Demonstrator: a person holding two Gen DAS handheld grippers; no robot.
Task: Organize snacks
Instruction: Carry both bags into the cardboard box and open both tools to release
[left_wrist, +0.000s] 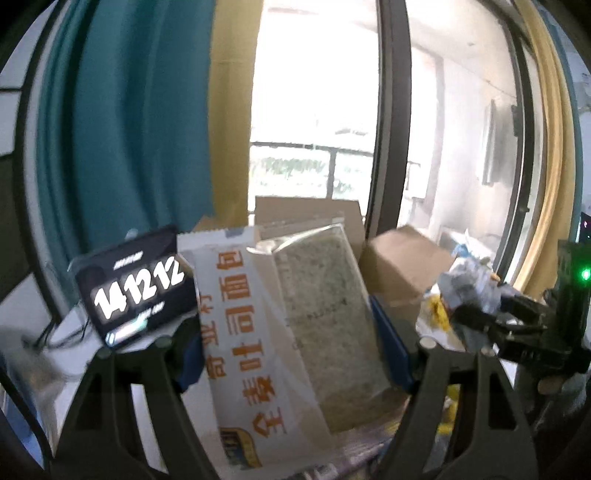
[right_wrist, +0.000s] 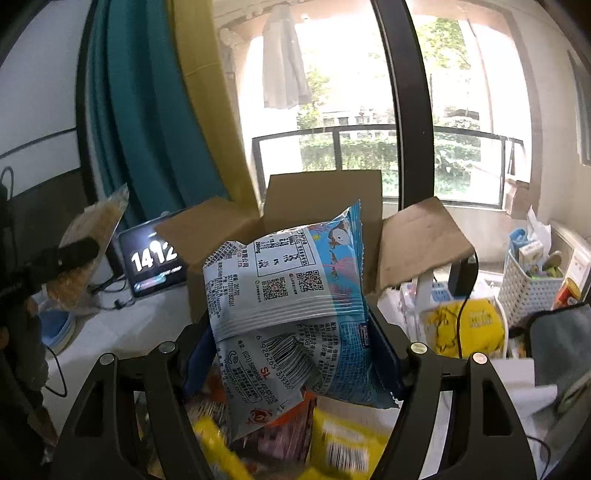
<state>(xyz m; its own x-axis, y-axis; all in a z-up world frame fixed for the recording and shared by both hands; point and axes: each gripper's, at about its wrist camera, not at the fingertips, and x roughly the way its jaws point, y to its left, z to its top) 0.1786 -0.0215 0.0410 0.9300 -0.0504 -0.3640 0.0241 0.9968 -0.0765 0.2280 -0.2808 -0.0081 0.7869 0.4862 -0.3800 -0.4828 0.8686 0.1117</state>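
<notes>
Between the blue pads of the left hand-held gripper (left_wrist: 291, 347), a clear-and-white toast bread packet (left_wrist: 291, 325) is pinched and held upright in the air. The right hand-held gripper (right_wrist: 295, 354) likewise clamps a blue-and-silver snack bag (right_wrist: 295, 306), lifted above a blurred heap of yellow and orange snack packets (right_wrist: 332, 439) on the table (right_wrist: 122, 328). Just beyond both packets stands an open cardboard box (right_wrist: 325, 199) with its flaps raised. To its left a tablet clock (left_wrist: 136, 288) leans, and a white basket (right_wrist: 532, 280) sits well to the right. Teal curtains (left_wrist: 122, 110) and a balcony window (right_wrist: 325, 92) fill the background.
</notes>
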